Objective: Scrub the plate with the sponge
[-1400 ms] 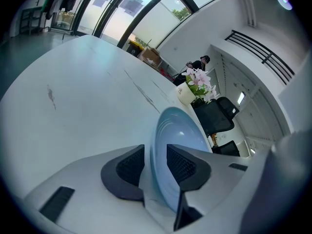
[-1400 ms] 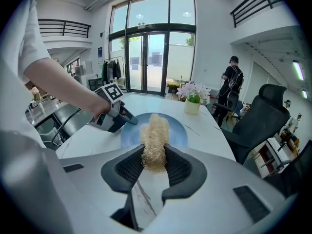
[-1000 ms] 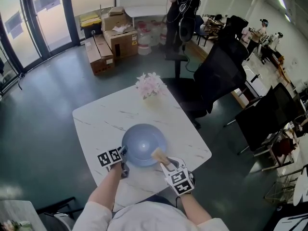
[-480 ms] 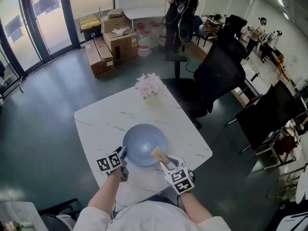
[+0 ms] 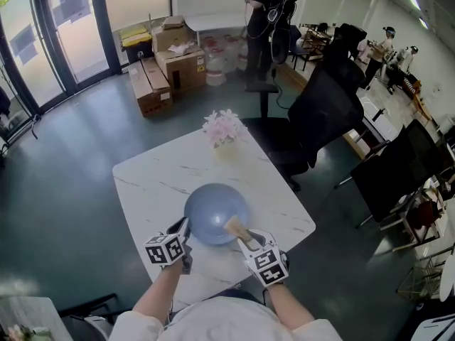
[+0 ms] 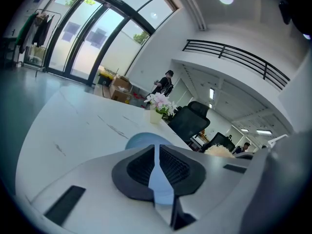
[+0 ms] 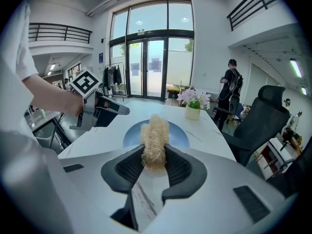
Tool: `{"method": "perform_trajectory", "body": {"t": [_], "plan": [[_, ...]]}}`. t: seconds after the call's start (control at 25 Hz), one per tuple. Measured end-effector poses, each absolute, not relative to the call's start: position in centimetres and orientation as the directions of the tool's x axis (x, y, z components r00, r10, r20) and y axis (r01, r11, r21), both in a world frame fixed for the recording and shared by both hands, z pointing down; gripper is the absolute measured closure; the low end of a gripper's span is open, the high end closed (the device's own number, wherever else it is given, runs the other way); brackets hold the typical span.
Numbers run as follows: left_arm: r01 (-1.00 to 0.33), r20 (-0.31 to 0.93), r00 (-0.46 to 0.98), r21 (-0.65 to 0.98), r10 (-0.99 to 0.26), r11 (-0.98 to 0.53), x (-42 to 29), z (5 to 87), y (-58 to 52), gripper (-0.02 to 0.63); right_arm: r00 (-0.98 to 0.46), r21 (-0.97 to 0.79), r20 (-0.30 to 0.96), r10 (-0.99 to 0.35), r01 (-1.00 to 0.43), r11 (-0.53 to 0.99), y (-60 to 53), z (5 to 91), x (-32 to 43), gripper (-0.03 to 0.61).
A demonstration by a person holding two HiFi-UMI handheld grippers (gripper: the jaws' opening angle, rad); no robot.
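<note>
Now right gripper clamps sponge — pointing at plate; left gripper closing on plate.

White marble-veined table is standing in front of me. Pink flowers are sitting in a small pot near its far edge. Beyond it, cardboard boxes are lying by the glass doors. 1 person in black is standing near them. Black office chairs are crowding my right.

A white marble table stands on a dark teal floor. Pink flowers sit at its twelve o'clock edge. Cardboard boxes are stacked at eleven o'clock beside tall glass doors that let in daylight. Black office chairs cluster at two o'clock.
</note>
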State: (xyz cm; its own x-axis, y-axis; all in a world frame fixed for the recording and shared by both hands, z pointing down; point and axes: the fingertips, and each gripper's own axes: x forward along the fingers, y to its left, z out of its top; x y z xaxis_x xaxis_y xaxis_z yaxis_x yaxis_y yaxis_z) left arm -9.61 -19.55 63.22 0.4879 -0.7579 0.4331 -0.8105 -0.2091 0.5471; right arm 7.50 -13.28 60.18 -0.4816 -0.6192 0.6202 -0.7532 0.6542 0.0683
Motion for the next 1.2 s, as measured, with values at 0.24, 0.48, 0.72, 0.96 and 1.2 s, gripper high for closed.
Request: {"method": "perform_trajectory", "body": {"t": [0.24,0.48,0.72,0.96,1.2], "plan": [[-0.818,0.374,0.507,0.494,-0.777,-0.296,-9.0,60.8,-18.4,0.563,-0.492,0.046,0.608,-0.622,-0.761,0.647,-12.8,60.3,7.3,0.453],[-0.831,0.349,0.529,0.398,-0.773,-0.389,-8.2,59.0,-16.6,0.565,-0.490,0.031,0.607,-0.625,-0.772,0.635,-12.4,60.3,7.7,0.453],[-0.843,0.373,0.518,0.375,-0.770,-0.386,-8.6,59.4,-14.5,0.566,-0.484,0.028,0.609,-0.629,-0.779,0.627,-12.2,60.3,7.8,0.453],[-0.851,0.415,0.510,0.372,-0.753,-0.372,-8.7,60.6,-12.7,0.568,-0.485,0.034,0.603,-0.633,-0.778,0.627,-12.1,60.2,7.8,0.453],[-0.853,0.438,0.518,0.329,-0.734,-0.405,-7.8,60.7,-11.4,0.571,-0.494,0.019,0.599,-0.629,-0.777,0.629,-11.9,60.6,7.7,0.453]]}}
